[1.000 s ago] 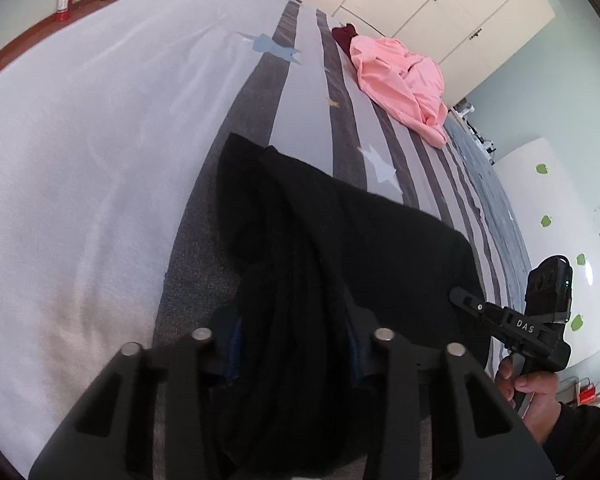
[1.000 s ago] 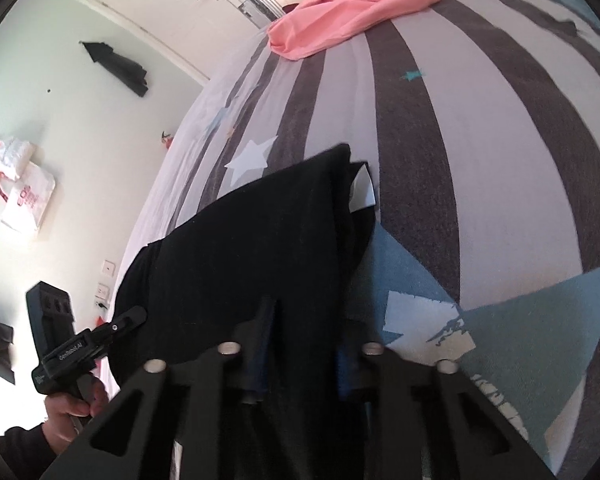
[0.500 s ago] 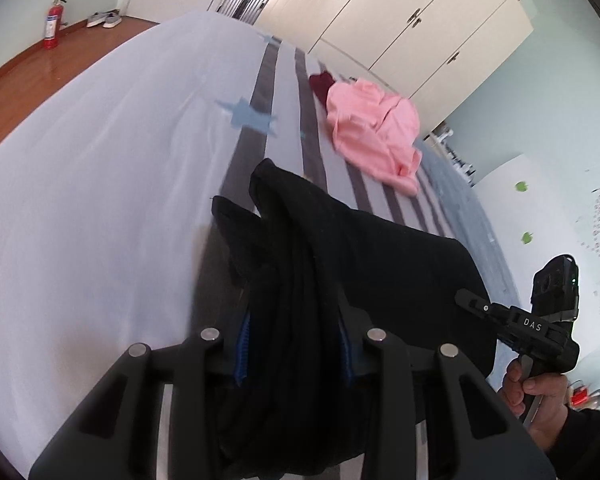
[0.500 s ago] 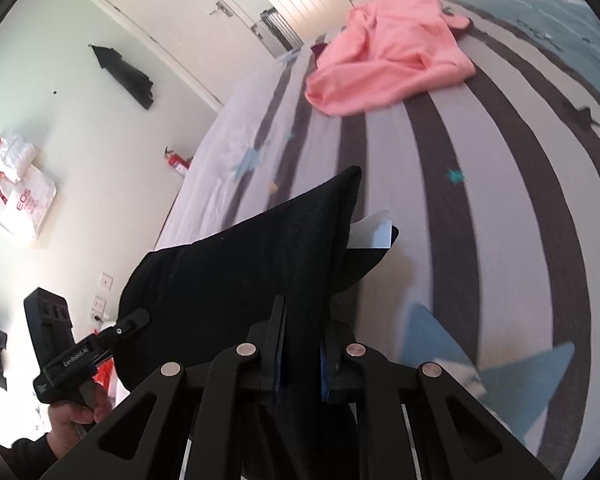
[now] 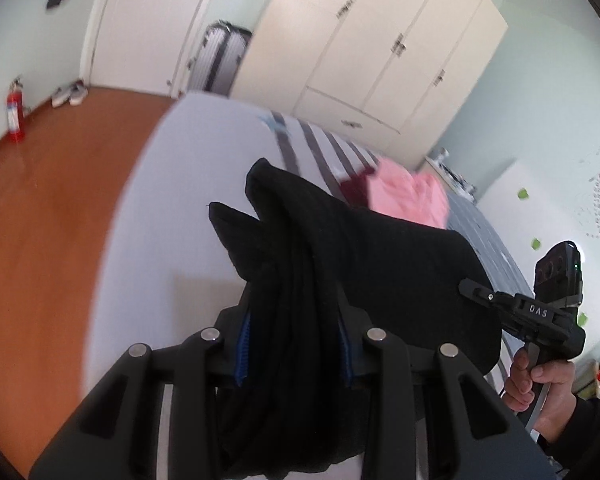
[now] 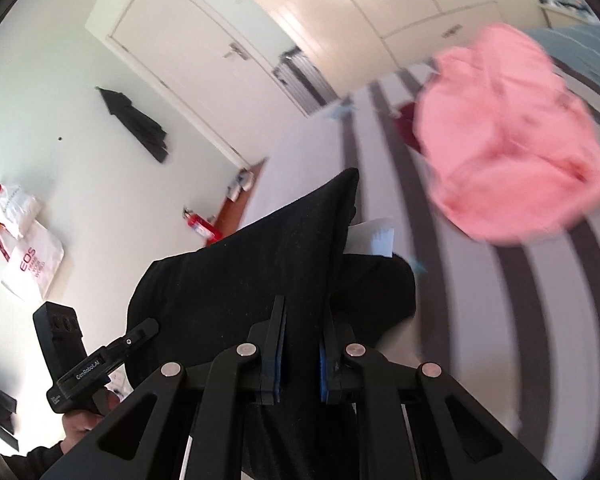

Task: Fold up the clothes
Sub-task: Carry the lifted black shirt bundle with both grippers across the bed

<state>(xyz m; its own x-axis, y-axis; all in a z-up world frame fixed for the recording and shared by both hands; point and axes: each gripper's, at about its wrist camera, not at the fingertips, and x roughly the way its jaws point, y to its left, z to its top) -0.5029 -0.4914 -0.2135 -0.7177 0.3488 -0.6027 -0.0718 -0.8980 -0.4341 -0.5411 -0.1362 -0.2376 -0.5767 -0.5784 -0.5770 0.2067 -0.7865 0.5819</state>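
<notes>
The black garment hangs in the air above the bed, stretched between the two grippers, each of which has a bunch of its cloth pinched between its blue-padded jaws. The left gripper is clenched on a thick, rolled wad of the fabric, which spills down between the fingers and out of the bottom of the left wrist view; two dark points of cloth stick up ahead of it. The right gripper is clamped on a thinner fold, its jaws close together, having just been closing tighter on the cloth over the last second; a white label pokes out from the garment's edge just ahead of it. Each view catches the other tool off to the side, held by a hand in a dark sleeve. The bed carries a pale sheet with dark grey stripes and small blue stars, and farther along it lies a crumpled pink garment with a dark red piece of clothing touching its edge, both well apart from the black one. Beyond the bed stands a cream wardrobe, a grey suitcase beside a white door, a red fire extinguisher and a pair of shoes on the wooden floor, and a white printed bag hanging on the wall; much of the background is blurred
</notes>
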